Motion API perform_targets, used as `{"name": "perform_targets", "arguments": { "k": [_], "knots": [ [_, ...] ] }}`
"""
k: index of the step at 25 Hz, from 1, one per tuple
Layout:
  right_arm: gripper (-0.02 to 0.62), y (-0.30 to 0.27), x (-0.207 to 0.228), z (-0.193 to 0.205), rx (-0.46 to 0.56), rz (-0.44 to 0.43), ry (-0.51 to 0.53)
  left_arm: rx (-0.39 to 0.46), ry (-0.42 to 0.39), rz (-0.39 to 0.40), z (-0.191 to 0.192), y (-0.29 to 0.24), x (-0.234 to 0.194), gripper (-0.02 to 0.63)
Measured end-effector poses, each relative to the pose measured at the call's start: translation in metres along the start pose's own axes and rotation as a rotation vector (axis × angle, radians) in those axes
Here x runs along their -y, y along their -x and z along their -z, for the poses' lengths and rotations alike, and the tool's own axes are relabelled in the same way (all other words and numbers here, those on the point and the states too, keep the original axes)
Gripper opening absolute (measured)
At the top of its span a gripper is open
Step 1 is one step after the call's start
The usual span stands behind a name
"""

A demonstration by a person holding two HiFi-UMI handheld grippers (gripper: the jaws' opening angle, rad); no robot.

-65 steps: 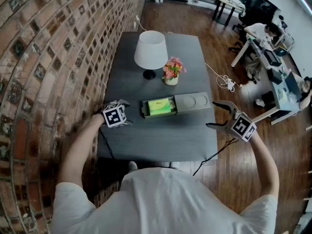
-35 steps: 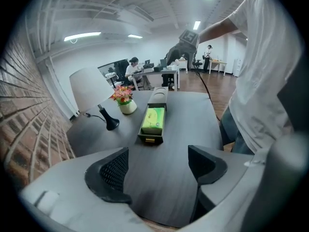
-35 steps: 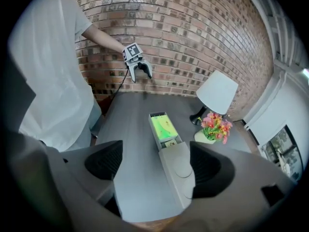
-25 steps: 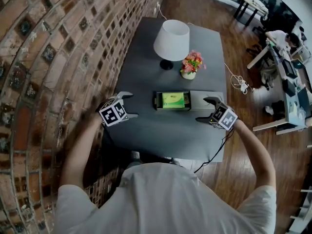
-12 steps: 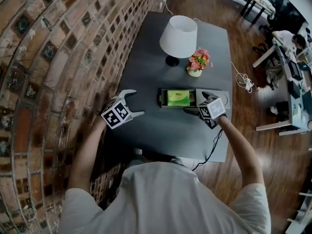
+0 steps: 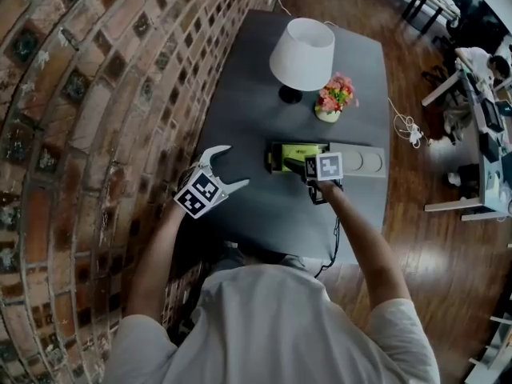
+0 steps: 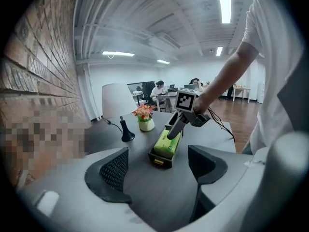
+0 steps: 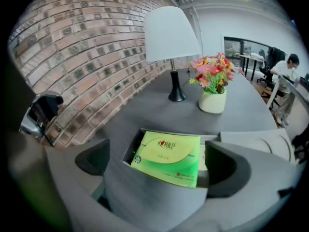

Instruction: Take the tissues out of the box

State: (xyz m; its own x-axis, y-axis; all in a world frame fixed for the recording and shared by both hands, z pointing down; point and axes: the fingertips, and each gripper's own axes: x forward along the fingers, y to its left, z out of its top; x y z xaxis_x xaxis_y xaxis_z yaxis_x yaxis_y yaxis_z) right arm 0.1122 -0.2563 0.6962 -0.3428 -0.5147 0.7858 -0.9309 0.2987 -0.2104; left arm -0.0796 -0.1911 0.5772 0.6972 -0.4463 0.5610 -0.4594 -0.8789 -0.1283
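Note:
A grey box (image 6: 276,157) lies open on the dark table (image 6: 240,102), its lid (image 6: 362,161) slid to the right. Inside lies a green tissue pack (image 6: 302,150), also plain in the right gripper view (image 8: 169,152). My right gripper (image 6: 300,174) hangs over the pack, jaws opening wide. The pack shows between its fingers (image 8: 227,166), and the pads do not press on it. My left gripper (image 6: 230,169) stands open and empty left of the box. In its view (image 7: 159,168) the box (image 7: 161,156) and the right gripper (image 7: 179,125) lie ahead.
Behind the box stand a white lamp (image 6: 302,53) and a pot of flowers (image 6: 335,97). A brick wall (image 6: 96,94) runs along the table's left side. A cable (image 6: 404,128) lies on the wooden floor at the right, with desks and seated people beyond.
My right gripper has travelled left from the lid end of the box to above the tissue pack. The left gripper has stayed about where it was, open.

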Motion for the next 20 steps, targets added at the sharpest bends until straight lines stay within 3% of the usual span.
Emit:
{"name": "perform_targets", "arguments": {
  "k": [9,12,14,16,20],
  "knots": [
    [0.611,-0.036,-0.004,0.000,-0.019,0.122,0.040,0.125,0.164,-0.040,-0.002,-0.006,-0.003,0.393],
    [0.606,-0.038,0.001,0.031,-0.163,0.159,-0.044,0.159,0.200,-0.058,-0.006,-0.004,-0.004,0.393],
    [0.606,-0.041,0.004,0.037,-0.195,0.175,-0.066,0.191,0.228,-0.070,-0.011,-0.003,-0.005,0.393],
    [0.606,-0.043,0.007,0.035,-0.192,0.197,-0.054,0.218,0.244,-0.091,-0.016,0.000,-0.006,0.393],
    [0.606,-0.059,0.005,0.005,-0.054,0.195,0.010,0.271,0.284,-0.141,-0.027,0.008,-0.013,0.393]
  ]
}}
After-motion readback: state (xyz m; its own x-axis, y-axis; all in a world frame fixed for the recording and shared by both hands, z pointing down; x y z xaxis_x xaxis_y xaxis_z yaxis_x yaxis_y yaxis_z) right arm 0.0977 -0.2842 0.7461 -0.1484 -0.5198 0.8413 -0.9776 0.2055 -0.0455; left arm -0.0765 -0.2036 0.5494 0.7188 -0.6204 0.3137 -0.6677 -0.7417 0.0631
